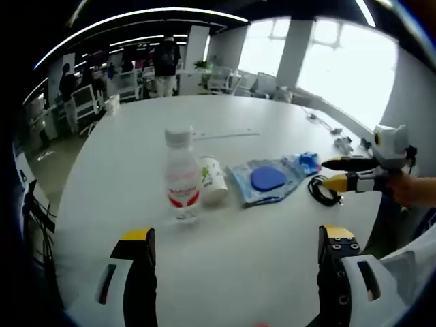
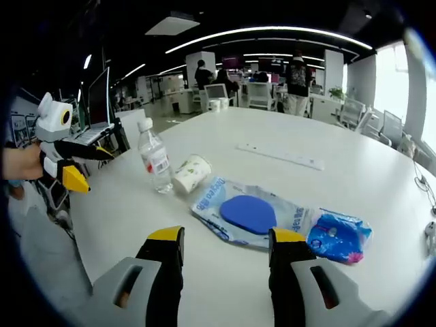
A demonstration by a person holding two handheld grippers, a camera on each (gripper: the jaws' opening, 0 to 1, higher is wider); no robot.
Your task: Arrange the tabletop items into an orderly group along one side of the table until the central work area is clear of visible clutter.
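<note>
the left gripper [image 1: 238,255] is hovering over the near part of the white surface [image 1: 272,136] with its jaws spread wide and nothing between them. in the left gripper view a clear water bottle [image 1: 182,177] with a white cap and a red-and-white label is standing upright just ahead of the jaws. a paper cup [image 1: 212,179] is lying on its side right beside the bottle, apparently touching it. next to the cup, a clear plastic bag holding a blue round item [image 1: 267,179] is lying flat, and a smaller blue packet [image 1: 308,163] is sitting at its far end. a coiled black cable [image 1: 323,190] is resting near the surface's edge, just beyond the bag. a long white strip [image 1: 225,135] is lying farther back, well apart from the group.

the right gripper [image 2: 225,255] is also released, its jaws standing apart with nothing held, poised just short of the plastic bag [image 2: 248,213] in the right gripper view. the blue packet [image 2: 338,237] is lying beside the bag, the cup [image 2: 191,173] is lying tipped over next to the bottle [image 2: 154,158], and the white strip [image 2: 279,156] is stretching across the middle of the surface [image 2: 354,177]. the left gripper [image 2: 68,163] is coming into this view from the left, held by a hand [image 2: 20,163]. people are standing among desks and chairs in the background.
</note>
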